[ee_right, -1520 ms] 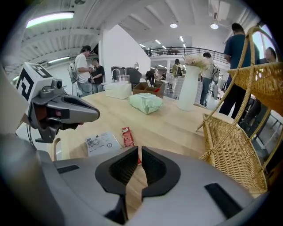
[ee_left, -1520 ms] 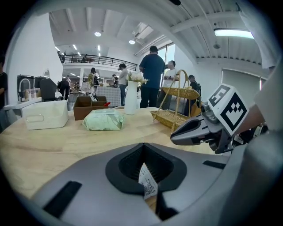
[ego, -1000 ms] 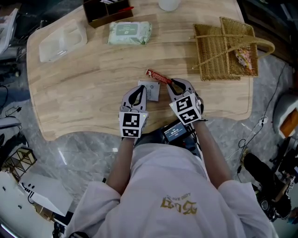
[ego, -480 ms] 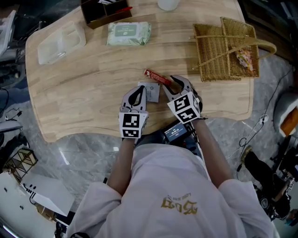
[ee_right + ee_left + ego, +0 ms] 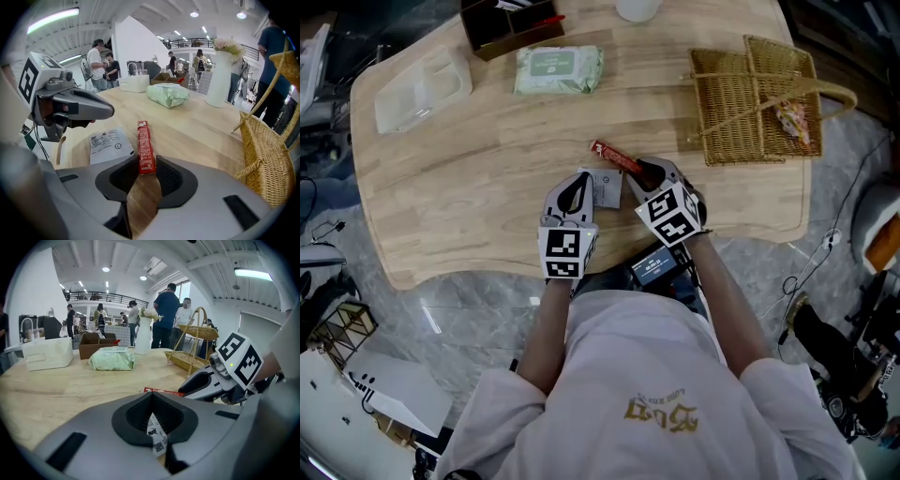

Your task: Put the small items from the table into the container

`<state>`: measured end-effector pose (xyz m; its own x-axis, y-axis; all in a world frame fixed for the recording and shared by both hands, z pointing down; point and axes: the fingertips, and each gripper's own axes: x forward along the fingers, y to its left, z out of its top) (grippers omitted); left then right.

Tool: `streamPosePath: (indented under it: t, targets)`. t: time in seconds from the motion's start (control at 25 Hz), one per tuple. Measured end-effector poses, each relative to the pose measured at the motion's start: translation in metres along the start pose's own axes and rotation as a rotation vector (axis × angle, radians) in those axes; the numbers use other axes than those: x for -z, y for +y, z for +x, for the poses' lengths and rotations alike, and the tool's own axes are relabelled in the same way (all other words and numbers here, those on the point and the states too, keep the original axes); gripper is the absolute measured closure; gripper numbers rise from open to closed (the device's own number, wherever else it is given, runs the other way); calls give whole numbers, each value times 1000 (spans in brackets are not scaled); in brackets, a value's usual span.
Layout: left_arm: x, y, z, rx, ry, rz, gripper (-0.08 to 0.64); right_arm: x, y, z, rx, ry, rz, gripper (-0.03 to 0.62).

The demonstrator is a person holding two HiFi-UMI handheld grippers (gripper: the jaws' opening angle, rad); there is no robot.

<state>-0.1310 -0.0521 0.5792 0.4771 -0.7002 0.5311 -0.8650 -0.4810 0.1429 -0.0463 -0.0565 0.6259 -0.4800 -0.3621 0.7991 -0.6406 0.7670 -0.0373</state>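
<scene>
A red snack stick (image 5: 616, 157) lies on the wooden table (image 5: 469, 187), and its near end is between the jaws of my right gripper (image 5: 649, 173). In the right gripper view the stick (image 5: 145, 145) fills most of the gap of the right gripper (image 5: 143, 176). The jaws are closing and the stick still rests flat on the wood. My left gripper (image 5: 577, 187) is shut on the edge of a white printed packet (image 5: 606, 187); the packet (image 5: 157, 439) shows as a slip pinched in the left gripper (image 5: 157, 427). The wicker basket (image 5: 750, 98) stands at the right.
A snack packet (image 5: 792, 117) lies inside the basket. At the far side stand a green wipes pack (image 5: 559, 68), a clear plastic box (image 5: 422, 84), a brown box (image 5: 508, 19) and a white vase (image 5: 639, 7). The table's near edge runs just under both grippers.
The right gripper's jaws have spread apart and shifted slightly left, now straddling the red stick's near end. The left gripper and white packet have not moved.
</scene>
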Motion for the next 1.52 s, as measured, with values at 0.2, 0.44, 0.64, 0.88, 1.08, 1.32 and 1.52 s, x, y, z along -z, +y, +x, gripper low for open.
streamPosePath:
  t: [0.2, 0.44, 0.64, 0.88, 1.08, 1.32, 1.52]
  targets:
    - [-5, 1, -1, -3, -10, 3, 565, -3, -3, -6, 10, -7, 27, 466]
    - [-9, -1, 0, 3, -21, 4, 565, -10, -9, -18, 36, -50, 61, 468]
    - [-16, -8, 1, 11, -30, 26, 565, -16, -8, -33, 42, -102, 115, 468]
    - [-36, -27, -1, 45, -55, 117, 565, -23, -10, -57, 66, -156, 138, 468]
    - [-53, -42, -3, 62, -91, 177, 565, -32, -16, -83, 88, -230, 172, 468]
    - [-75, -48, -13, 51, -139, 197, 565, -42, -25, -114, 131, -288, 185, 468]
    - [-96, -55, -18, 50, -176, 214, 565, -39, -36, -144, 189, -327, 189, 468]
